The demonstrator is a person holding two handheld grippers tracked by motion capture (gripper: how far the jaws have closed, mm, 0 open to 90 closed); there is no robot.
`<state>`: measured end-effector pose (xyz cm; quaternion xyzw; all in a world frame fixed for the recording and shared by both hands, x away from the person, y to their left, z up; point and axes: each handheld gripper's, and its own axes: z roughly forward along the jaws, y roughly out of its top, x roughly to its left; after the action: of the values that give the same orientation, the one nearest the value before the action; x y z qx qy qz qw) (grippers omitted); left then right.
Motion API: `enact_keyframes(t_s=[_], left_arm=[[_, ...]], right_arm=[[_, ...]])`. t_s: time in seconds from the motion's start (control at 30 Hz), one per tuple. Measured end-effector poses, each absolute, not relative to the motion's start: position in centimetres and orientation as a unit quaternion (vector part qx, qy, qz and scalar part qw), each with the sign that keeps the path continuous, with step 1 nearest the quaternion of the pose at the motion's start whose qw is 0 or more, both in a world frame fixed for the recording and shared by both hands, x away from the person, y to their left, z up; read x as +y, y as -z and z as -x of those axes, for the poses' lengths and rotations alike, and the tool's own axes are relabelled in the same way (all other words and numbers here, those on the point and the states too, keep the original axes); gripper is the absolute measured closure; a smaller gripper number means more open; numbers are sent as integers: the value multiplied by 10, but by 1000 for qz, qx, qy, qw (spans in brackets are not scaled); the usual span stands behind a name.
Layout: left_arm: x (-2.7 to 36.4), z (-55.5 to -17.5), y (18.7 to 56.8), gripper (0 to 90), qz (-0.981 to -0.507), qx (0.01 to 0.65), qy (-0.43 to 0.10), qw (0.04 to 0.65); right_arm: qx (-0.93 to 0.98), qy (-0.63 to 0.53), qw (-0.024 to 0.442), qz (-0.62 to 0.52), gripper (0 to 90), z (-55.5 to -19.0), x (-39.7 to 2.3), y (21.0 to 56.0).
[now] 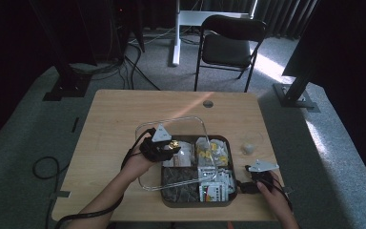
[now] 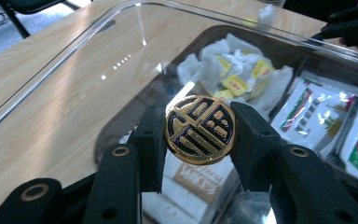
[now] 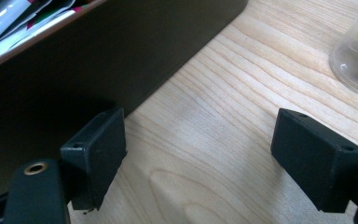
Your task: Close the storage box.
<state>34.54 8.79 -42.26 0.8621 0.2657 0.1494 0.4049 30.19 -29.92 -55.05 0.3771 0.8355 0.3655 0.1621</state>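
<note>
A: Where is the lid, relative to the dark tray (image 1: 232, 199)?

B: The clear lid (image 1: 181, 125) is lifted and tipped over the tray's left half, its far edge beyond the tray. The left gripper (image 2: 199, 135) is clamped on the lid's round gold knob (image 2: 199, 129), one jaw on each side.

A: And the other one?

B: The right gripper (image 3: 200, 161) rests on the table (image 1: 114, 119) just off the tray's right wall, jaws spread wide, grasping nothing.

A: What might go wrong?

B: I think the knob is smooth and round, so the lid could swivel or slip and drop onto the packets (image 1: 214, 186) in the tray. A small clear cup (image 1: 248, 148) stands beyond the tray's right side; a swinging lid might knock it.
</note>
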Motion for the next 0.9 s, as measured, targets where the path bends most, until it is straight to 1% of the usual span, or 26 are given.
enact_keyframes(t_s=[0.4, 0.9], left_arm=[[55, -340, 429, 588, -871, 237, -123, 412], [24, -335, 443, 588, -884, 215, -107, 401]], right_arm=[[835, -366, 162, -377, 173, -302, -299, 551], [835, -366, 162, -377, 173, -302, -299, 551]])
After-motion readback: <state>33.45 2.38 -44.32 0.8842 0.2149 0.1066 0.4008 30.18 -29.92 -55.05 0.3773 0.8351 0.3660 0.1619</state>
